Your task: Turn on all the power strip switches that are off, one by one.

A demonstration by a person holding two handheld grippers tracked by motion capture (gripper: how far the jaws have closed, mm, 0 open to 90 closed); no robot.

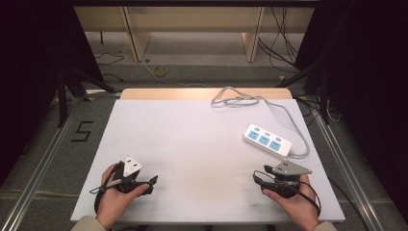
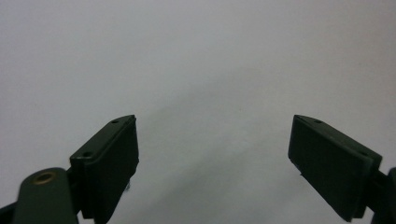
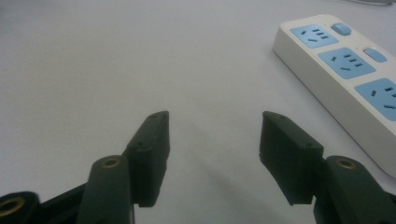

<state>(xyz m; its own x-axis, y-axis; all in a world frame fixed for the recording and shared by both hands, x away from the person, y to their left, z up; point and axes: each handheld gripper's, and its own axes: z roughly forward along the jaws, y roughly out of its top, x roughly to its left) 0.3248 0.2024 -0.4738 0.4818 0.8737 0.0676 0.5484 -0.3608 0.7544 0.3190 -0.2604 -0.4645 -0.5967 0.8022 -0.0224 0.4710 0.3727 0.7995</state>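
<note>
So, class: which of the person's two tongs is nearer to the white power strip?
Right. The right tongs sit just on the person's side of the power strip, jaws open. The left tongs lie far across the table, also open.

A black numeral 5 [image 1: 82,131] is marked on the grey floor [image 1: 53,144], just off the bench's [image 1: 192,144] left edge near its far left corner. The power strip [image 1: 267,140] by the bench's right edge bears no lettering that can be read.
</note>
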